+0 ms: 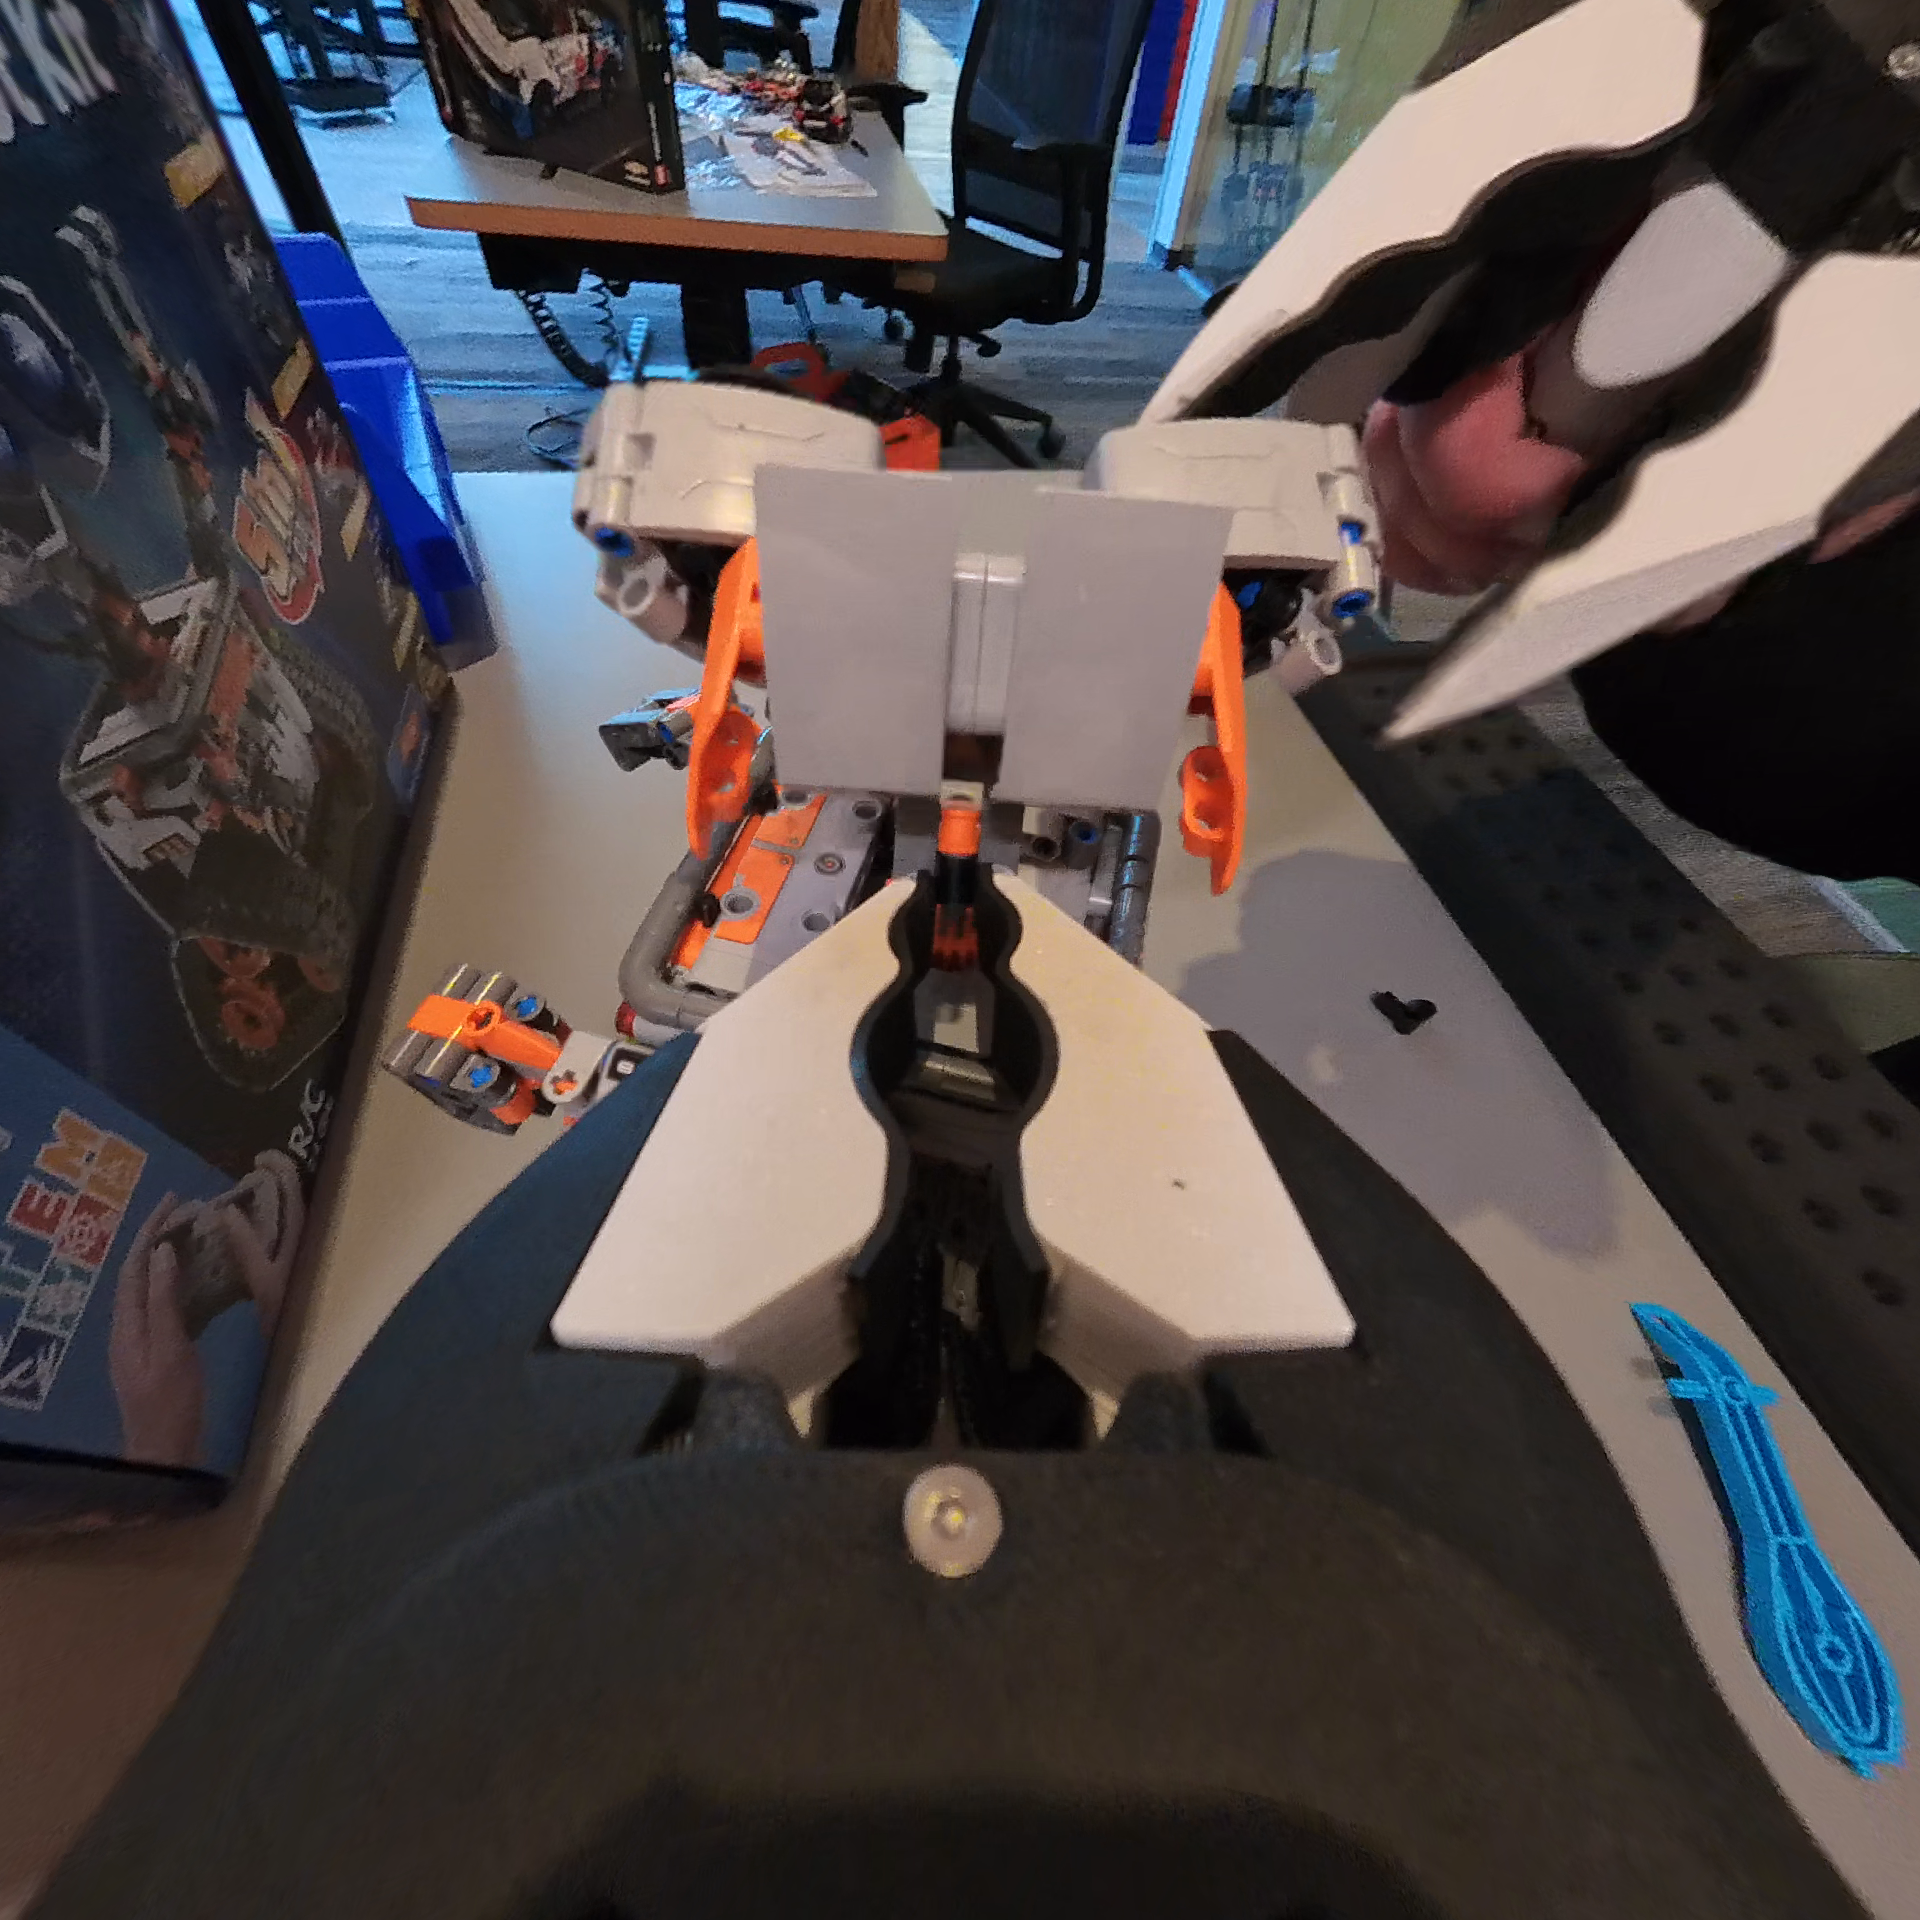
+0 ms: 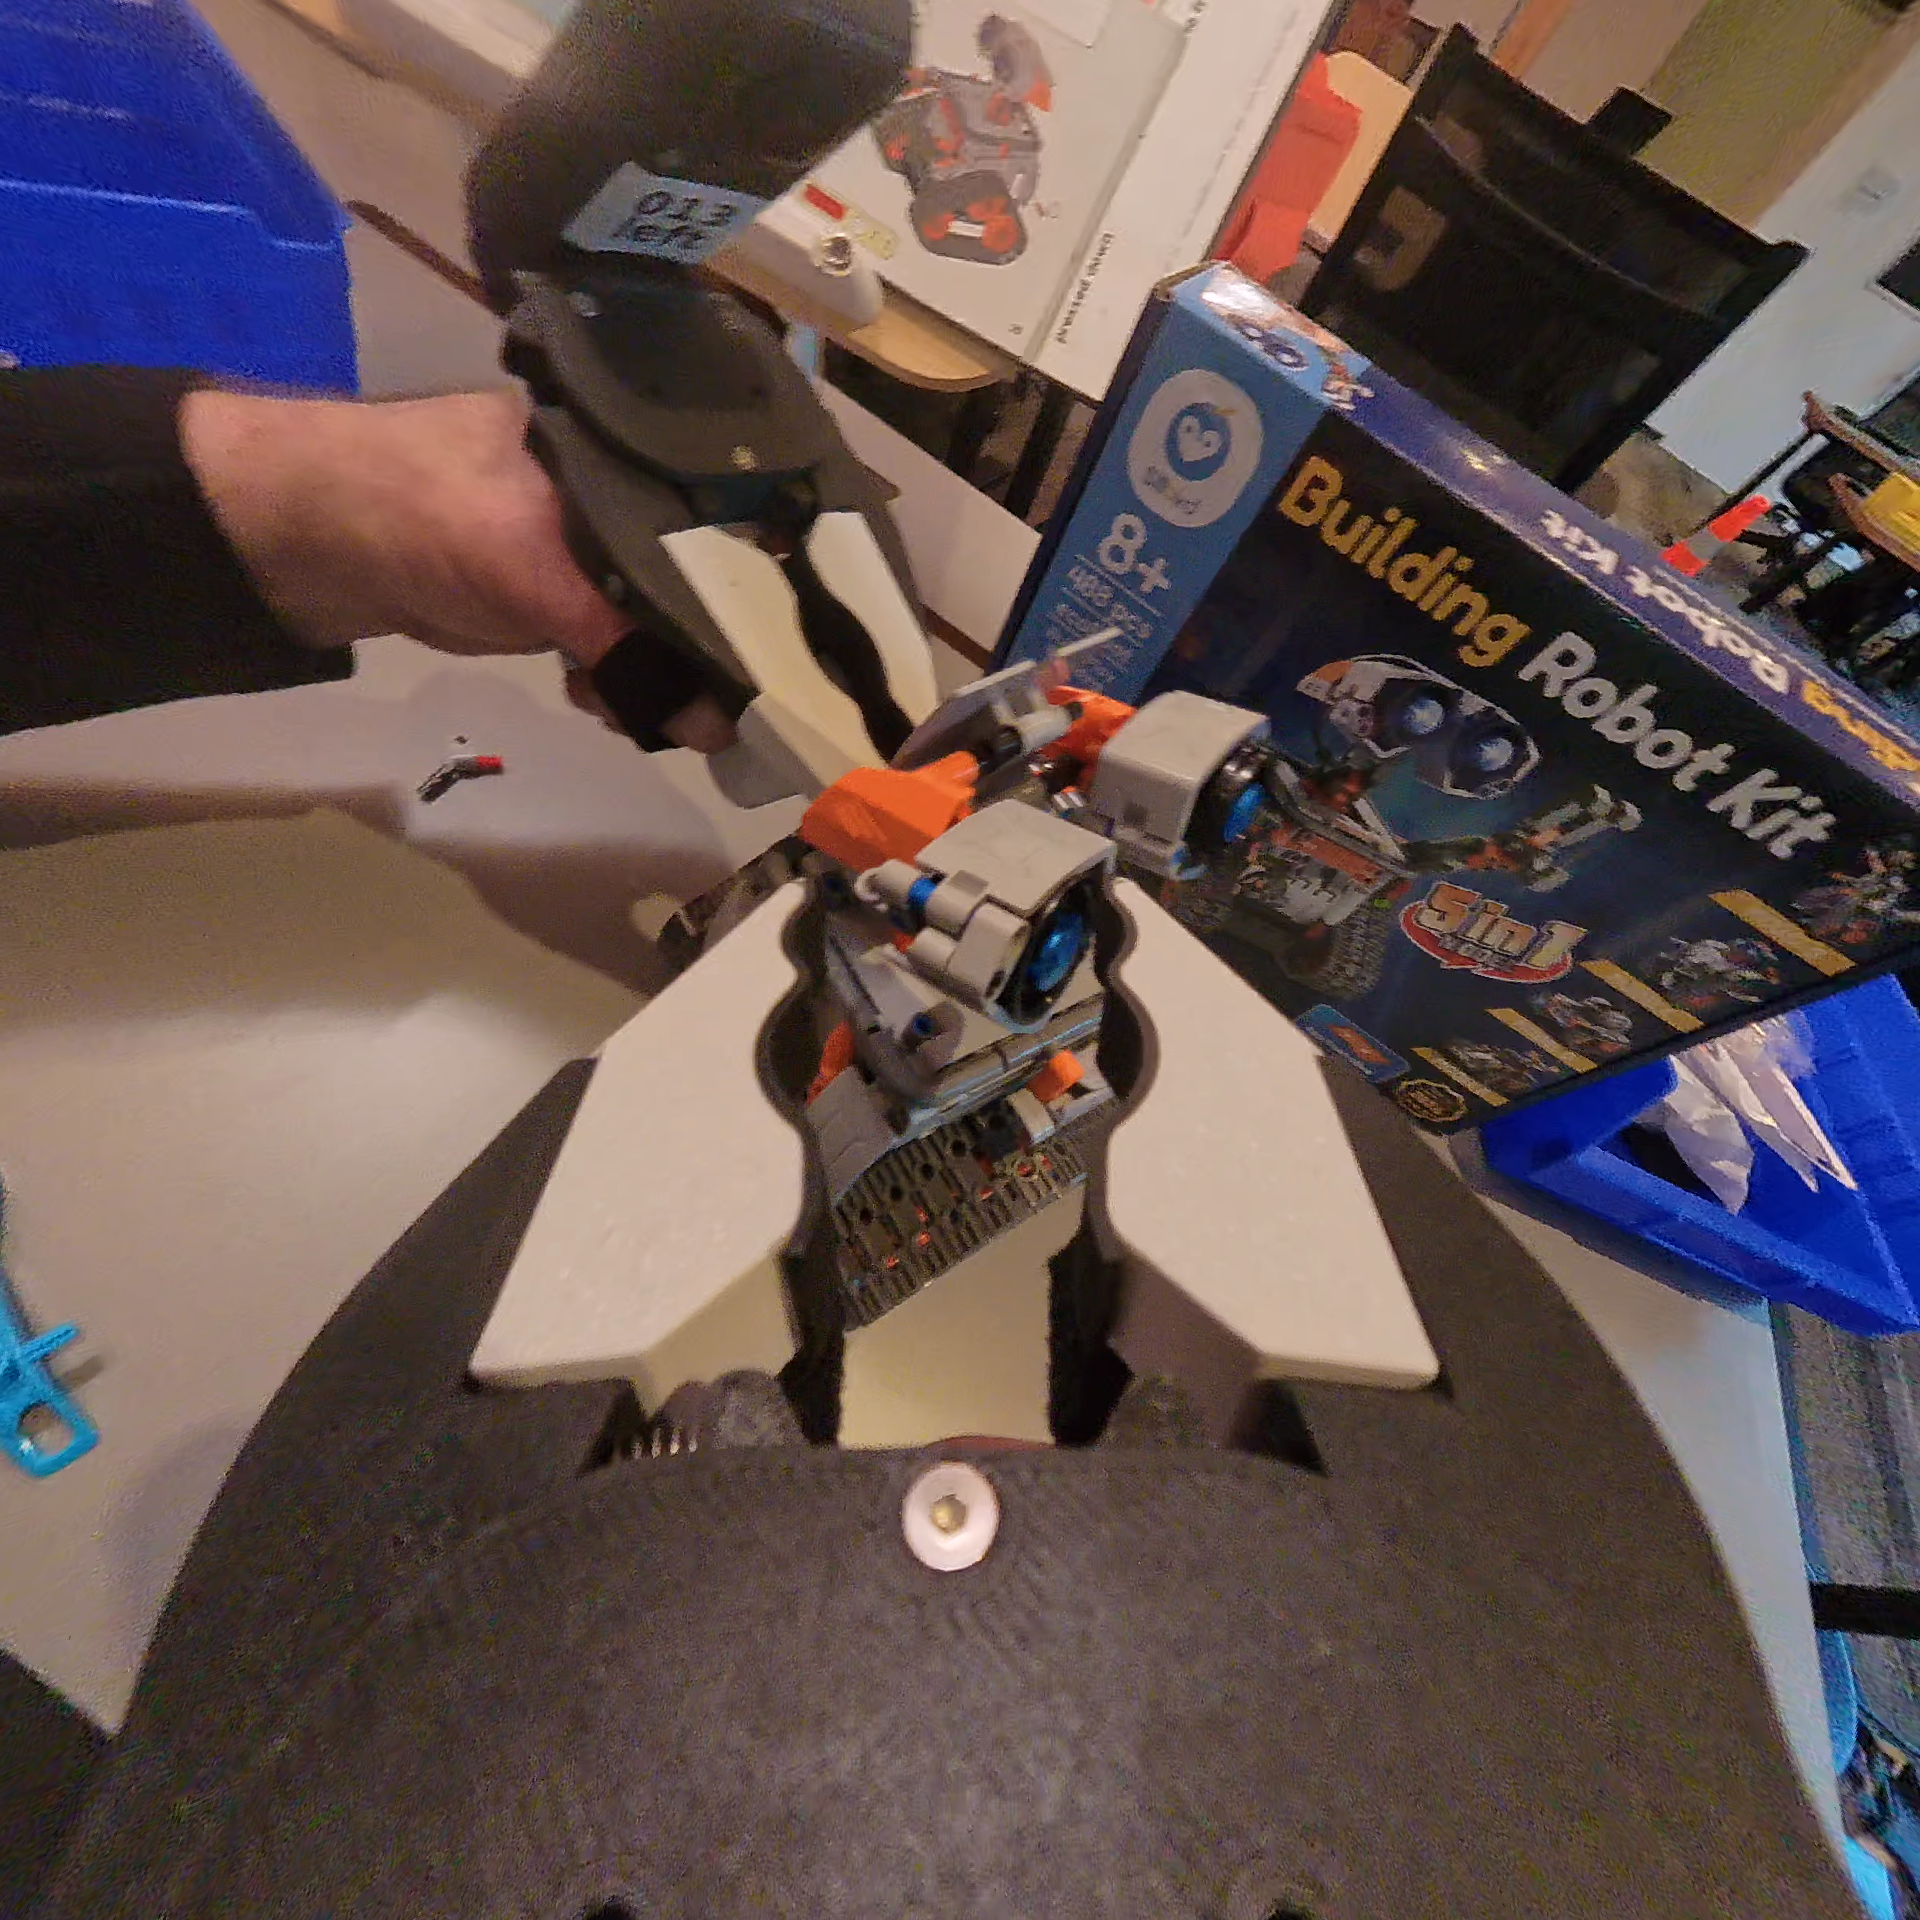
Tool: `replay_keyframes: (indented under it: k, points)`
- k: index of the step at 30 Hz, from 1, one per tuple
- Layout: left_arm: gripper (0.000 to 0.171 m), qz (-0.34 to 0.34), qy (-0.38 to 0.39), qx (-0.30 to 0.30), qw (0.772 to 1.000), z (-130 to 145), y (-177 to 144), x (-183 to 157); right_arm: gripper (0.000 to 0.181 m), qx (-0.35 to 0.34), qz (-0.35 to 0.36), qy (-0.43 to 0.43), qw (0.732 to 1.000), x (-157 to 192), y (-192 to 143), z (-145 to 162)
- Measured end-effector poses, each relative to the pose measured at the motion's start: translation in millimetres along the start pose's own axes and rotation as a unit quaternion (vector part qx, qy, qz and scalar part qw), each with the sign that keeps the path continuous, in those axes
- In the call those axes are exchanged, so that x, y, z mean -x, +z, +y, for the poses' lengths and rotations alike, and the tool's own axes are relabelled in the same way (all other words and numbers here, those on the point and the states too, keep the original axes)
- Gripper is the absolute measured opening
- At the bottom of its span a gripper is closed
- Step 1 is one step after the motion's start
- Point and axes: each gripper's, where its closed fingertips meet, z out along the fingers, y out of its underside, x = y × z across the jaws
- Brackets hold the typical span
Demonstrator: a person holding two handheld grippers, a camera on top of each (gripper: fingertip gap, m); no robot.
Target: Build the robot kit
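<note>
Now a thin black-and-orange pin (image 1: 956,883) on the brittle brick robot (image 1: 987,644) is pinched by the left gripper (image 1: 956,914); the right gripper (image 2: 961,935) is spread around its eye.

From here I can't tell what the left gripper (image 1: 954,914) pinches: its fingers (image 1: 810,1049) hide all but an orange-and-black stub at the back of the brick robot (image 1: 987,634), whose front is turned away. The right gripper (image 1: 1558,520) is cut off by the top-right corner and motion-blurred. In the right wrist view its own fingers (image 2: 665,1122) frame the robot's head (image 2: 1013,914), but I can't see whether they touch it. The kit box (image 2: 1455,790) runs off the right edge, and the small black piece (image 1: 1403,1010) on the table (image 1: 1299,1091) is too small to identify
</note>
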Motion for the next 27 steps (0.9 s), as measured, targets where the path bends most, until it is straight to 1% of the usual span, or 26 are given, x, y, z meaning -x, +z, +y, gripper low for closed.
replay_keyframes:
  k: [1, 7, 10, 14, 18, 20, 22, 25, 27]
  points:
    - [0.006, -0.006, 0.001, 0.002, 1.000, 0.1, -0.2, -0.6, 0.044, -0.001, 0.001, -0.001, 1.000, -3.0, -0.1, -0.5]
    - [0.007, -0.027, -0.008, 0.001, 1.000, 0.4, -1.0, -4.0, 0.043, -0.017, -0.031, 0.005, 0.999, -8.2, -3.4, 2.4]
    - [0.017, -0.035, -0.008, 0.002, 0.999, 0.0, -6.5, -6.4, 0.043, -0.029, -0.051, 0.003, 0.998, -9.4, -3.5, 2.6]
    - [0.033, -0.054, -0.017, -0.004, 0.998, -5.1, -26.3, -4.3, 0.043, -0.042, -0.083, 0.007, 0.996, -12.1, -2.5, 2.1]
    - [0.039, -0.083, -0.018, -0.018, 0.996, -8.0, -48.7, -0.1, 0.043, -0.054, -0.133, 0.002, 0.990, -15.6, -2.3, 3.5]
    - [0.042, -0.093, -0.022, -0.027, 0.995, -9.9, -54.5, 3.5, 0.043, -0.060, -0.157, -0.005, 0.986, -17.5, -2.1, 3.8]
    - [0.047, -0.103, -0.022, -0.030, 0.994, -10.8, -56.1, 6.6, 0.043, -0.065, -0.178, -0.018, 0.982, -18.7, -1.6, 3.9]
    - [0.048, -0.111, -0.016, -0.029, 0.993, -11.8, -52.7, 9.2, 0.042, -0.068, -0.206, -0.040, 0.975, -20.3, -0.8, 3.4]
    - [0.049, -0.105, -0.012, -0.025, 0.994, -11.6, -47.9, 8.2, 0.043, -0.069, -0.224, -0.057, 0.970, -21.7, 0.1, 3.5]
